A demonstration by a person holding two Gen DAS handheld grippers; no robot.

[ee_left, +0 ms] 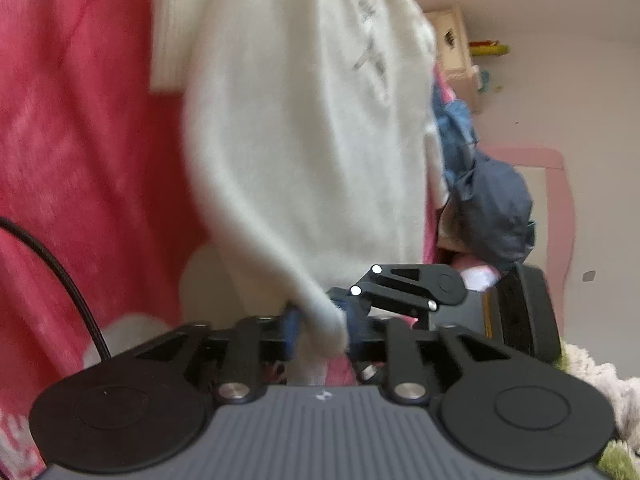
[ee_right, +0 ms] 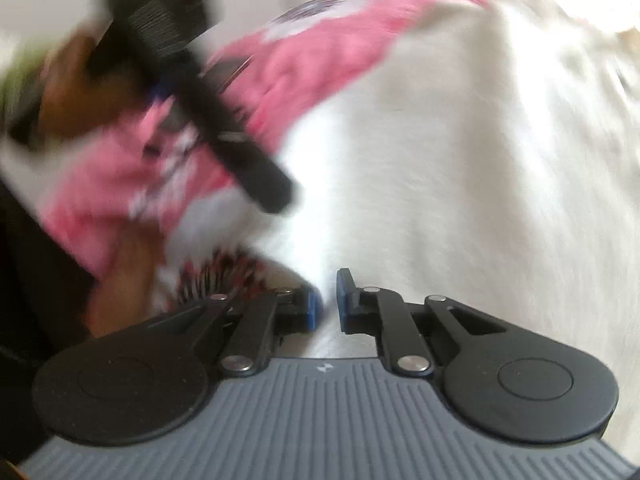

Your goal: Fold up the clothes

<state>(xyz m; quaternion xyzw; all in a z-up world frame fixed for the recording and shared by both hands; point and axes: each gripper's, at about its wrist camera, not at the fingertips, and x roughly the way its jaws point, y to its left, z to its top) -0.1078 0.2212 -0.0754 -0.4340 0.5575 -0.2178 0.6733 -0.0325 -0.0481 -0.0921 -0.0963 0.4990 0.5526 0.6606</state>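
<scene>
White fleece garment [ee_left: 304, 128] hanging from my two grippers above a pink printed blanket [ee_left: 72, 128]. In the left wrist view the left gripper [ee_left: 320, 326] has its jaws pressed together on a gathered corner of the cloth, which fans upward and away from the pinch. In the right wrist view the right gripper [ee_right: 329, 304] stands with a narrow gap between its blue pads [ee_right: 344, 292]; white cloth fills that gap, but the blur keeps me from telling whether it is truly clamped.

Handling, as I judge it: light, soft and limp, with a plush nap that gives under the pads; nothing fragile. It drapes instead of holding a crease (so a fold must be laid down on the bed surface, not formed in the air). The best holds are hems, cuffs or corners, where doubled fabric gives the jaws bulk; a ribbed cuff-like band [ee_left: 168, 76] shows at upper left.

Writing: faint grey marks [ee_left: 370, 60] on the garment's front, too smeared to read. The blanket's dark print [ee_right: 320, 6] is equally illegible. A small logo [ee_left: 321, 395] sits on the gripper body.
</scene>
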